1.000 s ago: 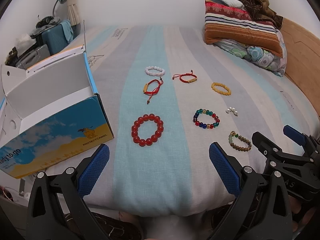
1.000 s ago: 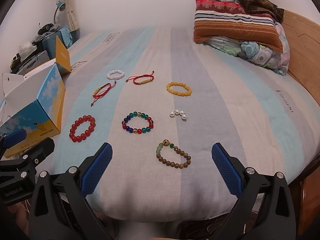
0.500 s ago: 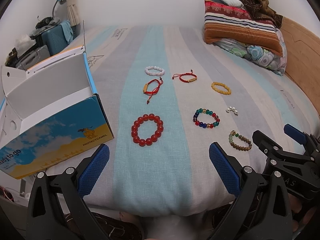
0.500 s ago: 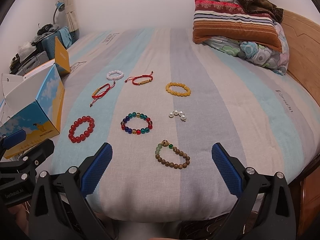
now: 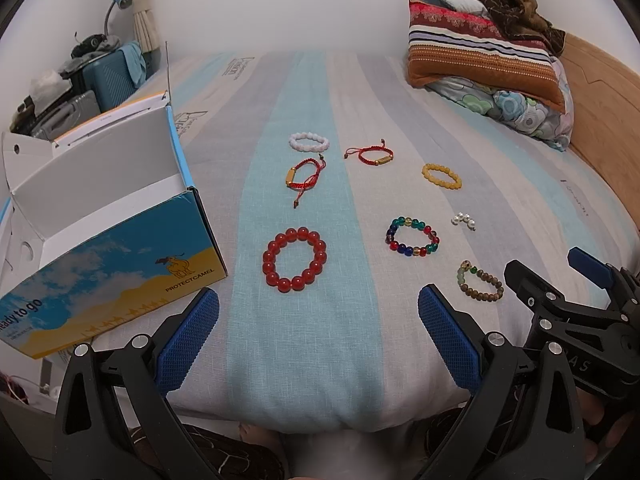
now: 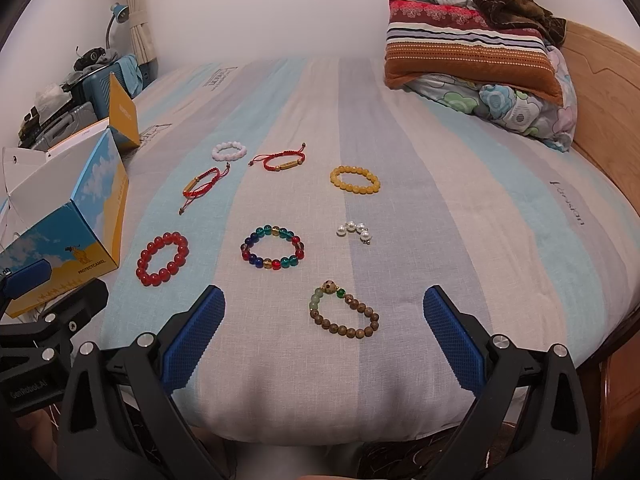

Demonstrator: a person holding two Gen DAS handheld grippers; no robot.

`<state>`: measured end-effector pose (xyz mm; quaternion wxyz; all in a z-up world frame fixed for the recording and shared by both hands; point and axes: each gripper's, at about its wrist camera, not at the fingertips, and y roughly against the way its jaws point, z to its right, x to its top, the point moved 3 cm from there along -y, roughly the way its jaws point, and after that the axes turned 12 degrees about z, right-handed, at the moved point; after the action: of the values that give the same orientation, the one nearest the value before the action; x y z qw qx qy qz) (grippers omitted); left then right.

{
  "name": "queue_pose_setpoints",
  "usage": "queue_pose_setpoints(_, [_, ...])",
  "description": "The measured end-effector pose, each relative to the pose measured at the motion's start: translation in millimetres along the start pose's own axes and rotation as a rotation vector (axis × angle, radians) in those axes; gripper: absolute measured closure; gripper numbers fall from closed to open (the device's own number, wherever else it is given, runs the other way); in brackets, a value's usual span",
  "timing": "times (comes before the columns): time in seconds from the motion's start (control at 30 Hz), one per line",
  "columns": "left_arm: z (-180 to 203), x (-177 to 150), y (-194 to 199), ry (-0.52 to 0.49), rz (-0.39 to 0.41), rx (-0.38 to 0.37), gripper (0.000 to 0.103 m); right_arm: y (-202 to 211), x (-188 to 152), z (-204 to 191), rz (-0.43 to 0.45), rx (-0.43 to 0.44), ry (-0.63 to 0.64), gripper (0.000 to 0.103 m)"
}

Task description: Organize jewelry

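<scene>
brown bracelet (image 6: 345, 314) — between right gripper (image 6: 324, 336) fingers, untouched

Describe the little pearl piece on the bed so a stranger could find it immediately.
Start at the striped bed and find the yellow bead bracelet in the far row. Just nearer than it lies the pearl piece, right of the multicoloured bracelet. Unlike every neighbour, it is a short open curve of white pearls, not a closed ring.

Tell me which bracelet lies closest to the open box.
The red bead bracelet, with large uniform red beads, lies just right of the box; every other bracelet sits farther along the bed.
</scene>
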<state>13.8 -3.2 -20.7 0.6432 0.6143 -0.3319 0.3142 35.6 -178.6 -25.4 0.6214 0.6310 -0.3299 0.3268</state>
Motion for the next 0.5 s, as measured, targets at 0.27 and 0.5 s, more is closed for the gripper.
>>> queue_pose_setpoints(0.27, [0.8, -0.7, -0.5, 0.000, -0.001, -0.001, 0.005, -0.2, 0.0, 0.0, 0.002, -0.002, 0.001, 0.007])
queue_pose_setpoints(0.5, [1.0, 2.1, -1.8, 0.003, 0.002, -0.007, 0.005, 0.3, 0.7, -0.7, -0.002, 0.002, -0.002, 0.007])
